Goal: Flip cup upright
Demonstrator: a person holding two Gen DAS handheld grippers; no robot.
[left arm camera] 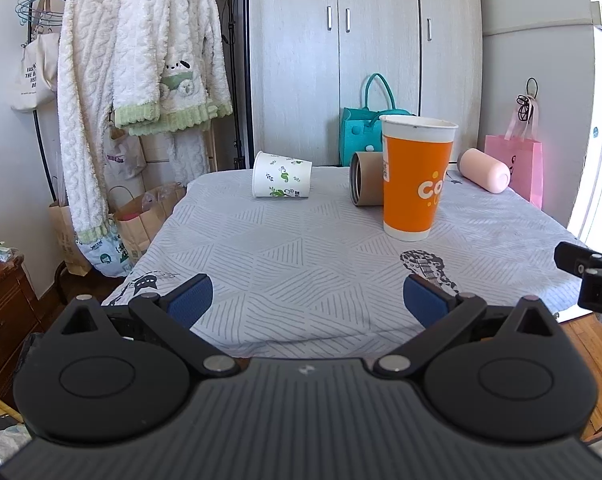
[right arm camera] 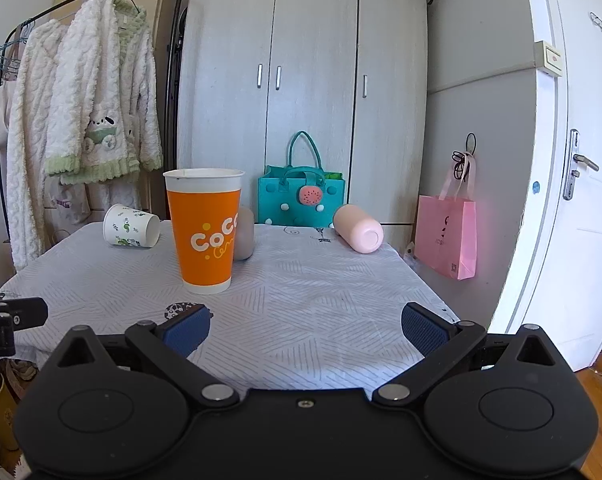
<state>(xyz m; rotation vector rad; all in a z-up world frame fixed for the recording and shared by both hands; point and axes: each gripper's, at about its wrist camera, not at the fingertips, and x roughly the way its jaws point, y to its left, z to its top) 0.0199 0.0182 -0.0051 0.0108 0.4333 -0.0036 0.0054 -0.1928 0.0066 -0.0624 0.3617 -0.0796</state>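
Observation:
An orange paper cup (left arm camera: 417, 178) stands upright on the cloth-covered table (left arm camera: 301, 264); it also shows in the right wrist view (right arm camera: 205, 230). A white leaf-print cup (left arm camera: 281, 175) lies on its side at the far left (right arm camera: 131, 226). A brown cup (left arm camera: 366, 179) lies on its side behind the orange one, mostly hidden in the right wrist view (right arm camera: 245, 232). A pink cup (left arm camera: 485, 170) lies on its side at the far right (right arm camera: 359, 228). My left gripper (left arm camera: 307, 300) is open and empty over the near edge. My right gripper (right arm camera: 305, 328) is open and empty too.
A teal bag (right arm camera: 301, 196) sits behind the table by the wardrobe (right arm camera: 301, 80). A pink bag (right arm camera: 447, 236) hangs at the right near the door (right arm camera: 581, 160). A clothes rack with robes (left arm camera: 141, 60) and paper bags (left arm camera: 141, 220) stands left.

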